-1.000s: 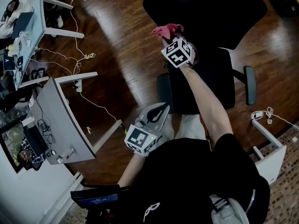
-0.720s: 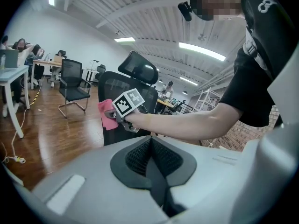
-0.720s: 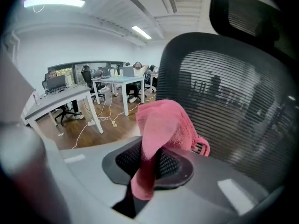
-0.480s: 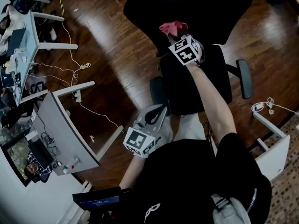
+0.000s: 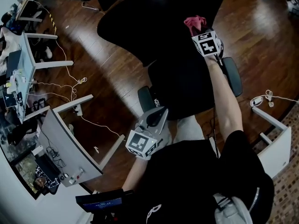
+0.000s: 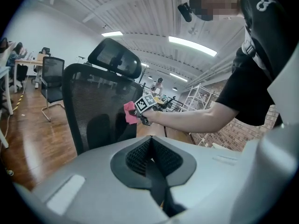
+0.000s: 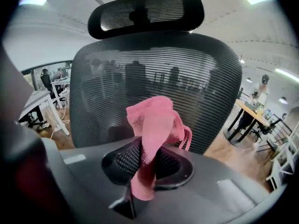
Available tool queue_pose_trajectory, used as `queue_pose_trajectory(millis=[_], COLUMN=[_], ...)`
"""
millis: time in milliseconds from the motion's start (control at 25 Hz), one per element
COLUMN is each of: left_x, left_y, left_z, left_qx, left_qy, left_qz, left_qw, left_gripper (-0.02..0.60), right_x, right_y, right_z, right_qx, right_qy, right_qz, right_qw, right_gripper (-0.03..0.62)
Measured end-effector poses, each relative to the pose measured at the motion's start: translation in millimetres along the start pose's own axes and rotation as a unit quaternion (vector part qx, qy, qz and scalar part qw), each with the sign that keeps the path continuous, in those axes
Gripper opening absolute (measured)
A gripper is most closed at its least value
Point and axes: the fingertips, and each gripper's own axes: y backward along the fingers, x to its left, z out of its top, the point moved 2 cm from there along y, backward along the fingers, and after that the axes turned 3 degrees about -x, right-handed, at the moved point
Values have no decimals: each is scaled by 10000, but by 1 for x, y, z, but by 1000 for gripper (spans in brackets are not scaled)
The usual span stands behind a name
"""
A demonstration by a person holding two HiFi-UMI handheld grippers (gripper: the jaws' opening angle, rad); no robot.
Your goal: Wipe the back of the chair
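— Room and surface?
— An office with a dark wooden floor (image 5: 110, 62) and a white table (image 5: 58, 134) to my left. The black mesh chair back (image 7: 154, 73) stood upright before me.
— Your arms?
— My right arm was stretched out. The right hand-held gripper (image 5: 198, 29) was clenched on the pink cloth (image 7: 156, 120), just at the mesh. The left hand-held gripper (image 6: 150, 155) was near my body, jaws together and empty.

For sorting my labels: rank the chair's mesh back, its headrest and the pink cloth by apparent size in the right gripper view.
1. The mesh back, by far the largest.
2. The headrest.
3. The pink cloth, though it sits nearest the camera, so its rank against the headrest is unsure.
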Motion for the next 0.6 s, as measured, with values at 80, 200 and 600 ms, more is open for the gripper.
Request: queue_pose_trajectory(millis=[80, 200, 600], left_x=[-3, -8, -2], left_y=[-8, -20, -15], left_z=[2, 5, 3], left_qx=[11, 36, 2], left_qy=[-1, -1, 13], left_qz=[-43, -76, -39], left_qw=[10000, 10000, 10000], left_gripper=[-12, -12, -12], right_x=[-31, -79, -42], right_y=[7, 19, 12], right_z=[-8, -19, 21], right_qx=[50, 140, -47], right_qy=[-144, -432, -149], right_qz=[-235, -742, -565], right_qw=[9996, 9962, 9983], right_gripper=[49, 49, 49])
